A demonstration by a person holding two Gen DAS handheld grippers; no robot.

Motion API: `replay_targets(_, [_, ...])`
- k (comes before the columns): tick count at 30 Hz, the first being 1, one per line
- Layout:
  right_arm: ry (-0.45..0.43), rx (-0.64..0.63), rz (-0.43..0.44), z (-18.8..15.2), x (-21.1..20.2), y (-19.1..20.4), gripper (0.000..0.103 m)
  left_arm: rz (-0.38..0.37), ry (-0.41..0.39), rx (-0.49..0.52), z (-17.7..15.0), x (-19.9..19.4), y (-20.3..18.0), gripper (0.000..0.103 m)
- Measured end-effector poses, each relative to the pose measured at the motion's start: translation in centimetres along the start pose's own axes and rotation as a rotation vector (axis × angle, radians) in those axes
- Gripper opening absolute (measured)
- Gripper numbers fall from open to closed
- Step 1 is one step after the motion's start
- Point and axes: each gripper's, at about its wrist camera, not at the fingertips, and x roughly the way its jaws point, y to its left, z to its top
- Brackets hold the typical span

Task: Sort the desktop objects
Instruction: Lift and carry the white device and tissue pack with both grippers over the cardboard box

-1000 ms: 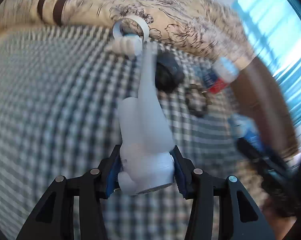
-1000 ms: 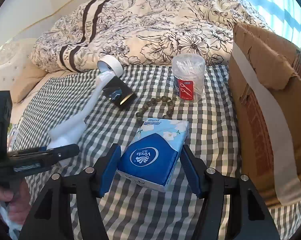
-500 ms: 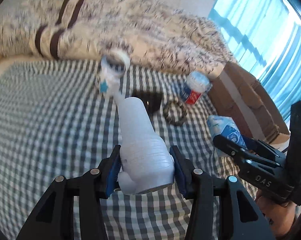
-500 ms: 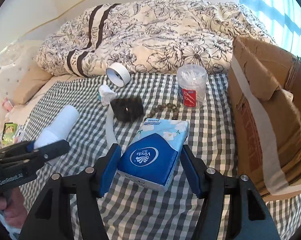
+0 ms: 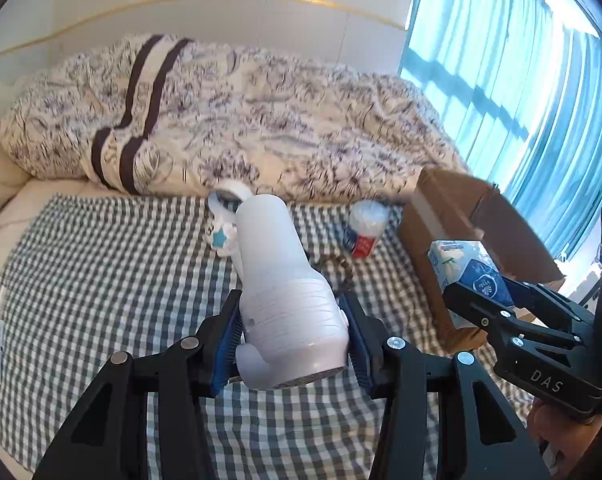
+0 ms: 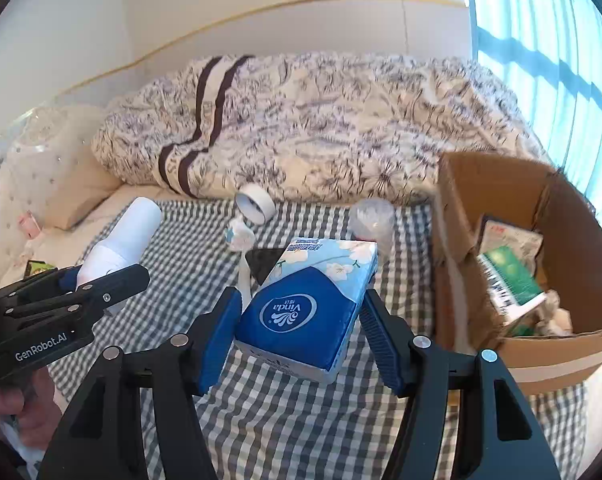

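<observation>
My left gripper (image 5: 289, 340) is shut on a white bottle-shaped device (image 5: 285, 288), lifted above the checked bedsheet; the same device (image 6: 121, 240) shows at the left of the right wrist view. My right gripper (image 6: 301, 328) is shut on a blue Vinda tissue pack (image 6: 305, 304), held in the air left of the open cardboard box (image 6: 481, 184). From the left wrist view the tissue pack (image 5: 467, 270) hangs in front of the box (image 5: 453, 208). On the sheet lie a tape roll (image 6: 255, 204), a white brush with a star (image 6: 239, 238), a black item (image 6: 263, 262) and a cotton swab jar (image 6: 373, 220).
A flowered duvet (image 6: 321, 120) is heaped along the far side of the bed. The box holds a green packet (image 6: 509, 276) and crumpled paper. A bead bracelet (image 5: 339, 264) lies by the jar. A pillow (image 6: 53, 168) sits at far left. Blue curtains (image 5: 521, 80) hang at right.
Both grippers have risen with their loads. The white device has come clear of the brush and tape roll. The tissue pack has moved up and toward the box, whose inside now shows.
</observation>
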Motion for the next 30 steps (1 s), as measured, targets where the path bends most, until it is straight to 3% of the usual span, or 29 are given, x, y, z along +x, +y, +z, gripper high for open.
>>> replay_targets(9, [-0.124, -0.017, -0.02, 2.2, -7.2, -0.4, 0.061, 0.011, -0.117, 0.055, 2.1, -5.6, -3.9, 0.049])
replay_targets(16, [-0.224, -0.011, -0.044, 3.5, -12.7, -1.8, 0.061, -0.025, -0.175, 0.085, 3.6, -8.7, -7.6, 0.049])
replay_targets(30, [-0.288, 0.016, -0.124, 3.8, -18.5, -7.1, 0.061, -0.06, -0.261, 0.108, 5.2, -11.1, -14.2, 0.049])
